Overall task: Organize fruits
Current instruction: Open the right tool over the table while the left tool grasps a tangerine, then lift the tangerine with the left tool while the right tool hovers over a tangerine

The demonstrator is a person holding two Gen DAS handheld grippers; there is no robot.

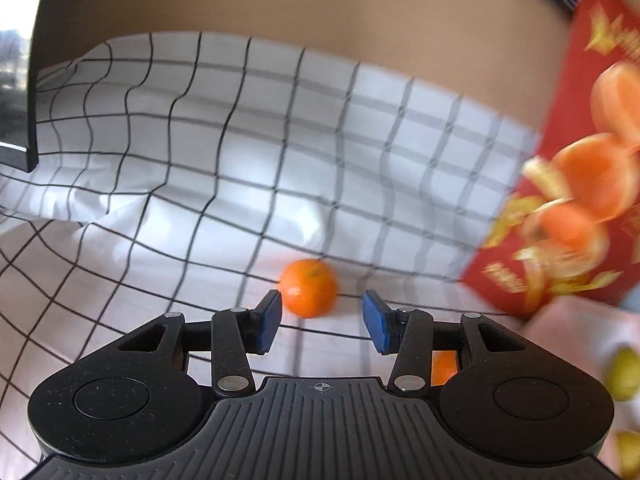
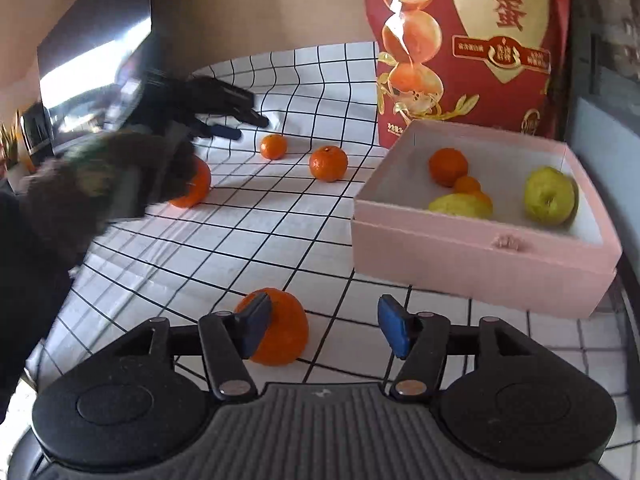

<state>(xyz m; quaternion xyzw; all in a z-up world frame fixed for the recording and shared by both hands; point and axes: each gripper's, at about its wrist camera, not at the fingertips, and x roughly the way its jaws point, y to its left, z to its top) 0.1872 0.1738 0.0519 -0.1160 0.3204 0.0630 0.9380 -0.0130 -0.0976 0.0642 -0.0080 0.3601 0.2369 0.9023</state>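
In the left wrist view my left gripper (image 1: 323, 320) is open with nothing between its blue pads. A small orange (image 1: 308, 288) lies on the checked cloth (image 1: 160, 200) just past the tips, close to the left pad. In the right wrist view my right gripper (image 2: 325, 330) is open. An orange (image 2: 284, 332) rests on the cloth against its left pad, and the right pad stands clear of it. The pink box (image 2: 480, 248) at the right holds an orange (image 2: 448, 167), a smaller orange (image 2: 466, 184) and two yellow-green fruits (image 2: 550, 196). The left gripper (image 2: 246, 127) hovers at the far left near a small orange (image 2: 273, 147).
Another orange (image 2: 328, 163) lies mid-cloth, and one (image 2: 198, 188) is half hidden behind the gloved hand (image 2: 120, 176). A tall red printed bag (image 2: 468, 48) stands behind the box. A dark screen (image 2: 96, 60) lines the far left. The wall is close behind the cloth.
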